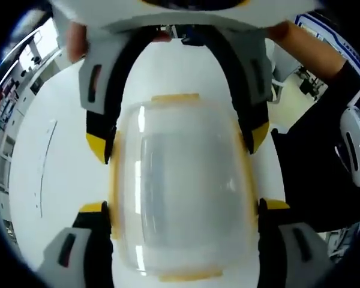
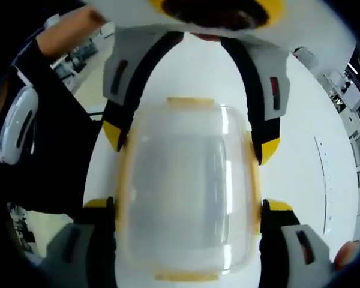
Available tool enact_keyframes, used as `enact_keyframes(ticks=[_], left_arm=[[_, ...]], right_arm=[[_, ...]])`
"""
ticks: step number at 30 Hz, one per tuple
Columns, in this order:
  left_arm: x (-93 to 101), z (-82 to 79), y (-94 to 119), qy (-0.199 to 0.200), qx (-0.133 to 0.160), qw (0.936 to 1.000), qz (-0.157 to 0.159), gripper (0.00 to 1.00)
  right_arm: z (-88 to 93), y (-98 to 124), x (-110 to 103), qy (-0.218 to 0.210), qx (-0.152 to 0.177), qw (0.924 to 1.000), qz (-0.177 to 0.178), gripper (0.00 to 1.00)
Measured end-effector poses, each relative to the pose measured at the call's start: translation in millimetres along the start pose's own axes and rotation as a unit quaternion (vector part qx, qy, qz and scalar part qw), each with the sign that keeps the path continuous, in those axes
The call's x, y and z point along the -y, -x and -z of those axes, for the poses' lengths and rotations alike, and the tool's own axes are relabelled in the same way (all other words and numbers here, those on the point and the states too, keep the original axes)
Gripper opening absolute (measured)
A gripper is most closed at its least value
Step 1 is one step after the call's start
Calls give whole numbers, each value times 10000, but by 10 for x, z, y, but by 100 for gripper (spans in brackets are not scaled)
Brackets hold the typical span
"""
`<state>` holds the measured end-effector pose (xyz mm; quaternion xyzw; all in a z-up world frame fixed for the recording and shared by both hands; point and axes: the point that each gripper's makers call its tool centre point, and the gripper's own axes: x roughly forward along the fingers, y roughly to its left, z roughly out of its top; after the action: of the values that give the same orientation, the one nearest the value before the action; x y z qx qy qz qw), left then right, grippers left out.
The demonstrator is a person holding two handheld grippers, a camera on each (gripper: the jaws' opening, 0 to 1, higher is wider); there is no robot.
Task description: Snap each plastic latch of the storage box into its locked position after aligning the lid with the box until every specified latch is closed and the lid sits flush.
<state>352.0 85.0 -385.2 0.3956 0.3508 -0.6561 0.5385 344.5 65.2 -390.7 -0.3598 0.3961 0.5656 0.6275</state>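
Left gripper view: lidded storage box (image 1: 183,192) between both tools' jaws.

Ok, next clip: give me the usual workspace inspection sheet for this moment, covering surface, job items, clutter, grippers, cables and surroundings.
Surface: white table, bare around the box.
Job's things: clear storage box with its lid on; yellow latches on all four edges. Whether they are snapped shut cannot be told.
Clutter: nothing seen.
Grippers: left gripper and right gripper face each other from opposite ends, each open with its yellow-tipped jaws either side of the box, close to its side latches; contact cannot be told.
Cables: nothing seen.
Surroundings: a person's dark sleeve at the table edge; a lit room with furniture behind, blurred.
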Motion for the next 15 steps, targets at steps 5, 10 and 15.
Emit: enact_keyframes(ticks=[5, 10, 15], left_arm=[[-15, 4, -40, 7, 43, 9999, 127, 100], [-20, 13, -72, -1, 142, 9998, 170, 100], [-26, 5, -74, -8, 365, 9990, 251, 100]], right_arm=[[-3, -6, 8, -45, 187, 9998, -58, 100], [-8, -30, 16, -74, 209, 9997, -69, 100], [-44, 0, 37, -48, 576, 9982, -164, 100]])
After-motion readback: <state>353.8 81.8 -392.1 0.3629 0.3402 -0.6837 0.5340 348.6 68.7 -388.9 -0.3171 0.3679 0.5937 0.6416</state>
